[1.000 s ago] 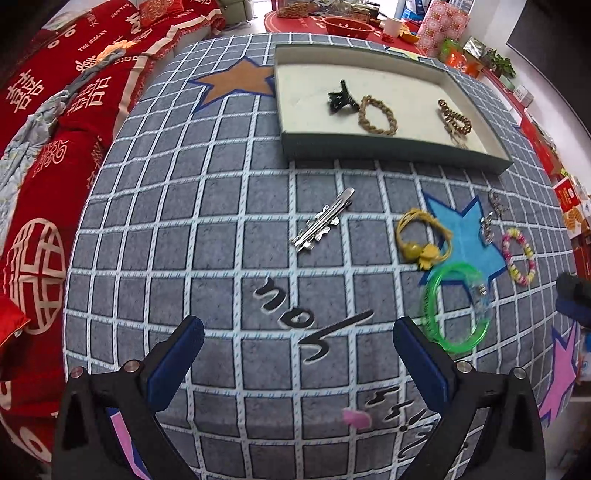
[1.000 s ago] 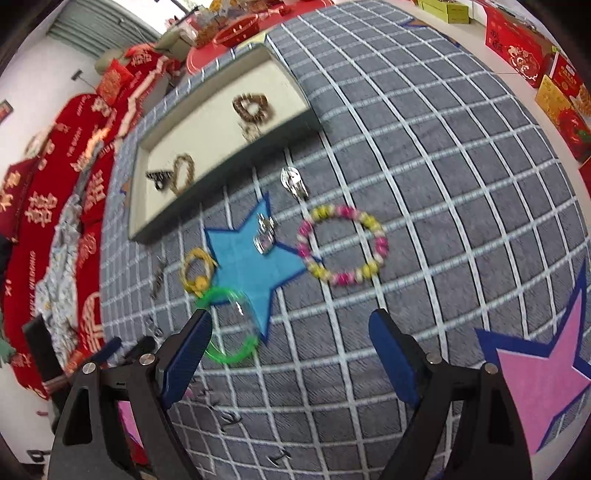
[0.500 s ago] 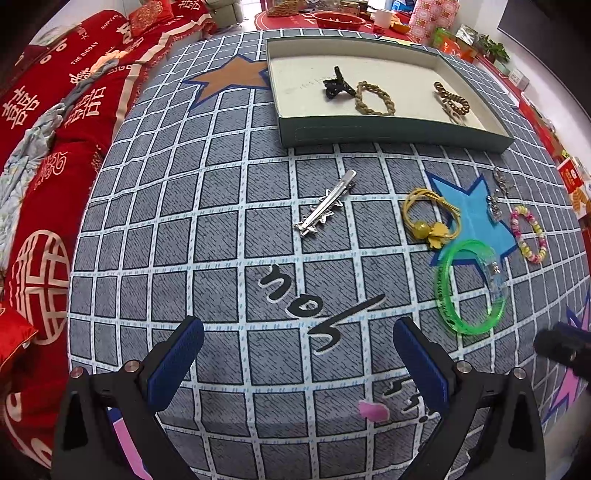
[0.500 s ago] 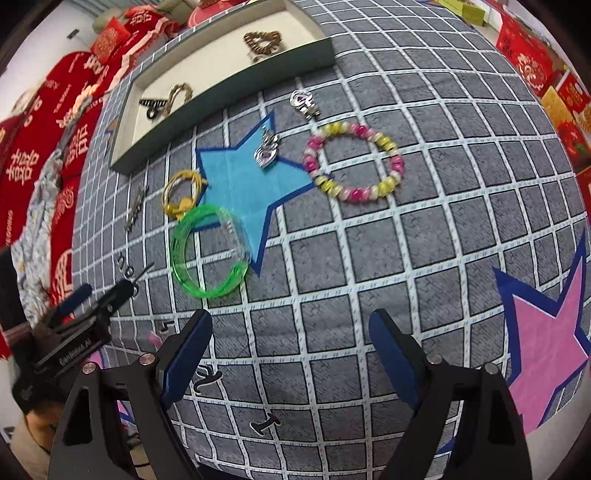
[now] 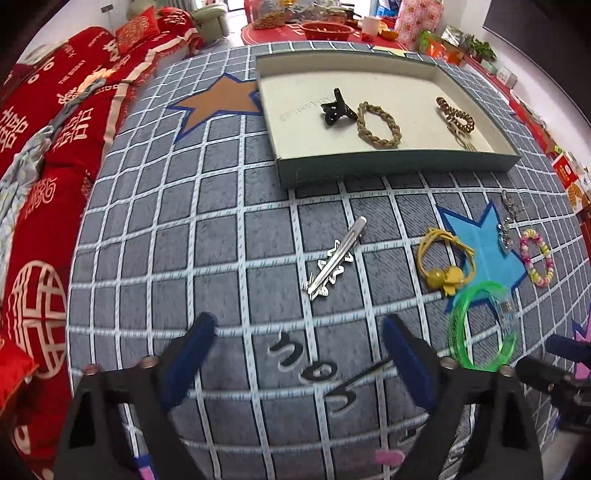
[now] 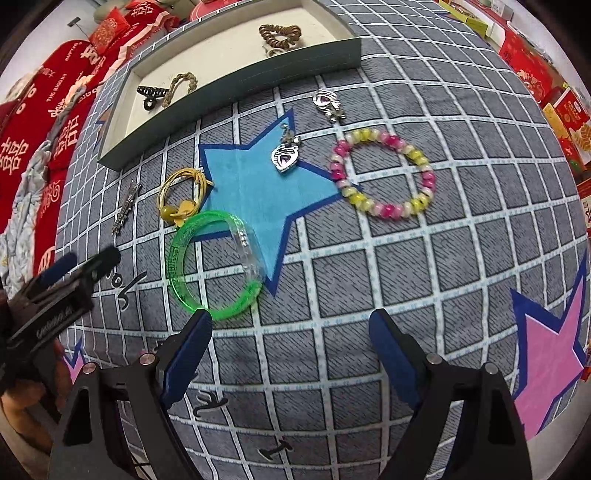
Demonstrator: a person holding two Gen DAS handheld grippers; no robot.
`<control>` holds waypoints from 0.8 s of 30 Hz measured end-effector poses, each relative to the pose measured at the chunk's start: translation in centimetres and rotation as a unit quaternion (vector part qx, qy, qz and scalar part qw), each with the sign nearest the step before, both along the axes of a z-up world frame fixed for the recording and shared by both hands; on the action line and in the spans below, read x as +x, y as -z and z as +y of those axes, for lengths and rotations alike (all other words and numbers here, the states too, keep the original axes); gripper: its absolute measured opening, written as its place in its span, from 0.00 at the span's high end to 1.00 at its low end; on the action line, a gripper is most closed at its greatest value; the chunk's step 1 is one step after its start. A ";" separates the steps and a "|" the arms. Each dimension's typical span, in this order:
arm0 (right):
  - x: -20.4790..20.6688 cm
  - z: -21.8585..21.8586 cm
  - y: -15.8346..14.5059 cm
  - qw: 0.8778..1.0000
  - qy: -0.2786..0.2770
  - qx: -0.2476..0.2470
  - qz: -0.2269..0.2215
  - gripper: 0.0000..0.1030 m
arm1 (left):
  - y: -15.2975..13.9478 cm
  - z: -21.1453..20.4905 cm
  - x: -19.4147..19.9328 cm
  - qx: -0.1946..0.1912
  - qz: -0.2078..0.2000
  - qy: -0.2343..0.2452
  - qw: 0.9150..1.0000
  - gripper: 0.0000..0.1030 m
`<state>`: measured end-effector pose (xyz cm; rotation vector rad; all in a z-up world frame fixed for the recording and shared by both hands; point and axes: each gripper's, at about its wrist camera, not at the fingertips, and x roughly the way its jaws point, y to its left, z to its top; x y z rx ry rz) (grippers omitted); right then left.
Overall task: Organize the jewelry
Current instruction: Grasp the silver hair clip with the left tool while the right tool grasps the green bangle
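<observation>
A shallow green-walled tray (image 5: pixel 399 170) (image 6: pixel 236 86) holds a black claw clip (image 5: pixel 337 108), a braided band (image 5: pixel 378 125) and a brown coil tie (image 5: pixel 455 114). On the grid cloth lie a silver hair clip (image 5: pixel 334 260), a yellow hair tie (image 5: pixel 443 263) (image 6: pixel 181 195), a green bangle (image 5: pixel 480 326) (image 6: pixel 212 264), a heart pendant (image 6: pixel 285 157), a silver charm (image 6: pixel 328 104) and a pink-yellow bead bracelet (image 6: pixel 384 173). My left gripper (image 5: pixel 297 354) is open, just short of the silver clip. My right gripper (image 6: pixel 290 343) is open, its left finger beside the bangle.
Red bedding (image 5: pixel 48 122) lies along the left of the cloth. A red table with bowls and boxes (image 5: pixel 325 26) stands behind the tray. Red boxes (image 6: pixel 546 85) sit at the right. The left gripper (image 6: pixel 55 291) shows at the left of the right wrist view.
Both grippers have moved forward and lower toward the cloth. The silver clip and the green bangle now sit closer to the fingers. Nothing was taken hold of.
</observation>
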<state>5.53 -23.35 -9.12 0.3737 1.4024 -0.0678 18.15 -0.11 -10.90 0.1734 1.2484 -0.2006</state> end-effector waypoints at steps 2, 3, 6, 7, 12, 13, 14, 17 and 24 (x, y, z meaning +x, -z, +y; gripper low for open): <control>0.3 0.3 0.1 1.000 -0.004 -0.003 -0.002 0.15 | 0.3 -0.2 0.5 0.001 0.000 0.001 1.000 0.04; 0.6 0.5 0.1 1.000 -0.007 -0.005 -0.004 0.16 | 0.4 -0.3 0.7 0.000 -0.001 0.004 1.000 0.04; 1.4 0.8 0.2 1.000 -0.014 -0.011 -0.004 0.21 | 0.5 -0.8 1.0 0.002 -0.007 0.013 1.000 0.04; 1.6 0.9 0.3 1.000 -0.016 -0.012 -0.003 0.21 | 0.5 -0.9 1.2 0.005 -0.010 0.015 1.000 0.04; 2.5 1.4 1.0 1.000 -0.022 -0.016 0.004 0.21 | 0.7 -1.4 2.1 0.011 -0.017 0.017 1.000 0.04; 2.6 1.5 1.1 1.000 -0.024 -0.018 0.003 0.21 | 0.8 -1.5 2.3 0.014 -0.017 0.019 1.000 0.04; 2.7 1.6 1.1 0.999 -0.027 -0.023 0.003 0.21 | 0.9 -1.5 2.5 0.016 -0.017 0.020 1.000 0.04; 3.3 2.2 1.2 0.999 -0.031 -0.032 0.001 0.22 | 1.3 -1.9 2.9 0.020 -0.015 0.024 0.999 0.04; 5.2 4.3 1.2 0.996 -0.049 -0.074 -0.002 0.48 | 1.6 -2.9 3.5 0.012 -0.005 0.033 0.999 0.03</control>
